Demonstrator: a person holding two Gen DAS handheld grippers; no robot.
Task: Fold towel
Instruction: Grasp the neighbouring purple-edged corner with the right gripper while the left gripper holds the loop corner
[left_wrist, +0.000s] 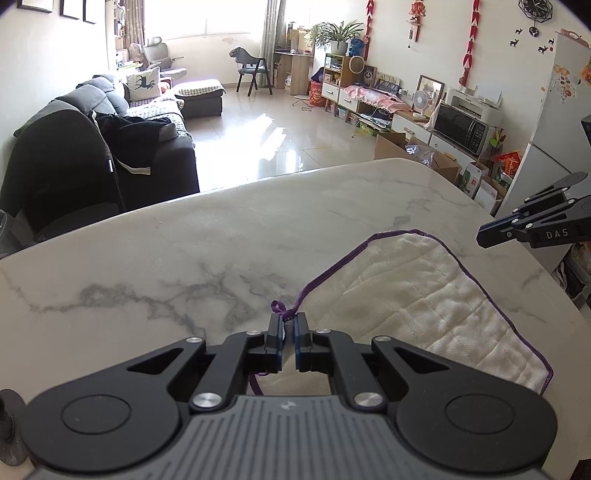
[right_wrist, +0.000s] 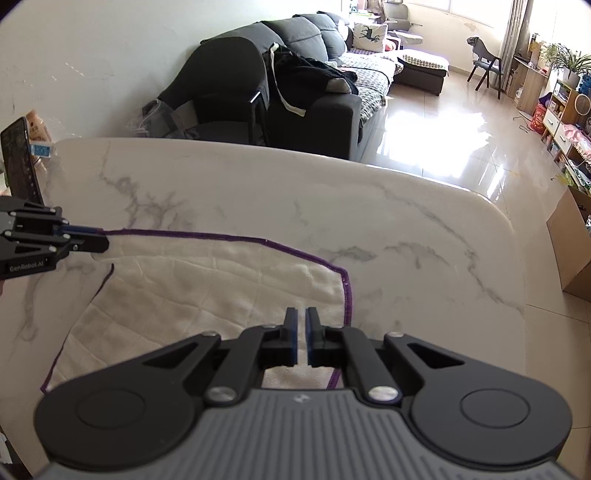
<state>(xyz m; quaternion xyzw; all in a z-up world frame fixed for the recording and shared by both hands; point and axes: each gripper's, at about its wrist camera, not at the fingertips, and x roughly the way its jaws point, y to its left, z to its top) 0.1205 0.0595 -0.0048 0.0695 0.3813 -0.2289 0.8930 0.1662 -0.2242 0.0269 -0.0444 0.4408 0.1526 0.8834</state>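
White quilted towel with purple stitched edging (right_wrist: 207, 291) is spread on the white grey-veined marble bench (right_wrist: 332, 206); one corner is lifted off the surface. That corner, with its purple loop, is clamped in the left gripper (left_wrist: 290, 322), jaws closed on the fabric. Right gripper (right_wrist: 301, 314) is held over the towel's right edge, jaws nearly together with a narrow gap; nothing is seen gripped between them.

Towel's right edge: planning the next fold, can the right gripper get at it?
Probably yes: the right gripper hangs over the towel near that edge, jaws almost closed on nothing, with bare table beside it.
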